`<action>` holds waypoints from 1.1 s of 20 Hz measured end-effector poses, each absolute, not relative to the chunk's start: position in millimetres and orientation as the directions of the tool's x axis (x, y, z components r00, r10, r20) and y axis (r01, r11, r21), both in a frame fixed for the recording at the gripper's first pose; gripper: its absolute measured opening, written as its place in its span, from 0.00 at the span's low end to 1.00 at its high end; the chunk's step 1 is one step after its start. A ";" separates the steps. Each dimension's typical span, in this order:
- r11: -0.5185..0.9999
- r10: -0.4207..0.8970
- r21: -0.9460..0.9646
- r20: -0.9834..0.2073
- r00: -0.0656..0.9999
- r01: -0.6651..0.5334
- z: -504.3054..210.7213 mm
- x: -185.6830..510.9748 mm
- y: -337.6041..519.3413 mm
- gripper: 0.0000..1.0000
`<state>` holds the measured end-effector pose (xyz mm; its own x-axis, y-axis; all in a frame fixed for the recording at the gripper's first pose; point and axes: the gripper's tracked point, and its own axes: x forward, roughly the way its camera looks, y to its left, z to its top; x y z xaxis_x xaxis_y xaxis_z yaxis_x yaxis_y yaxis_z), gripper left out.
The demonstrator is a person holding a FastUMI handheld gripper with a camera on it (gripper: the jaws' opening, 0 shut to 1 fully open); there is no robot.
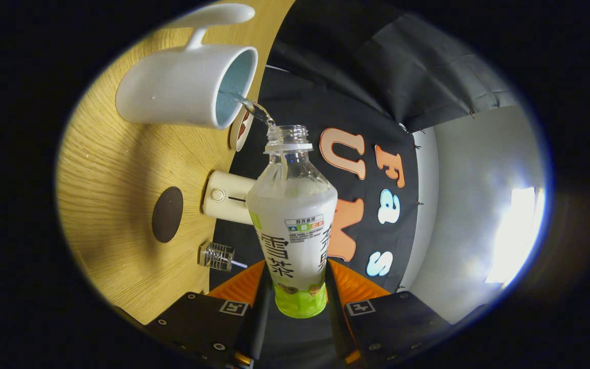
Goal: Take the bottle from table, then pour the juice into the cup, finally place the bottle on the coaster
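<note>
Wooden table [110, 169], fingers [295, 302] clamping bottle [293, 220]

Bottle [295, 225] label — "雪茶", letters "A B C D"

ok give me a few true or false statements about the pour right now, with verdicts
1. The hand-held gripper is shut on the bottle. True.
2. The bottle still has its cap on. False: its mouth is open.
3. Liquid runs from the bottle into the cup. True.
4. The bottle stands on the coaster. False: the coaster is bare, and the bottle is held off the table.
5. The cup has no handle. False: it has one.
</note>
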<state>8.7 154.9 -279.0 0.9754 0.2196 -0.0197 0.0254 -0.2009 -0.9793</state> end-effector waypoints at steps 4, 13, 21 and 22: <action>-0.222 0.229 -0.974 -0.010 0.973 0.042 -277.2 8.7 156.3 0.54; -0.290 0.277 -0.953 0.000 0.961 0.084 -271.0 9.7 156.5 0.54; -0.333 0.325 -0.935 0.009 0.946 0.123 -267.5 12.4 161.7 0.54; -0.337 0.329 -0.933 0.008 0.944 0.125 -267.2 13.3 161.8 0.54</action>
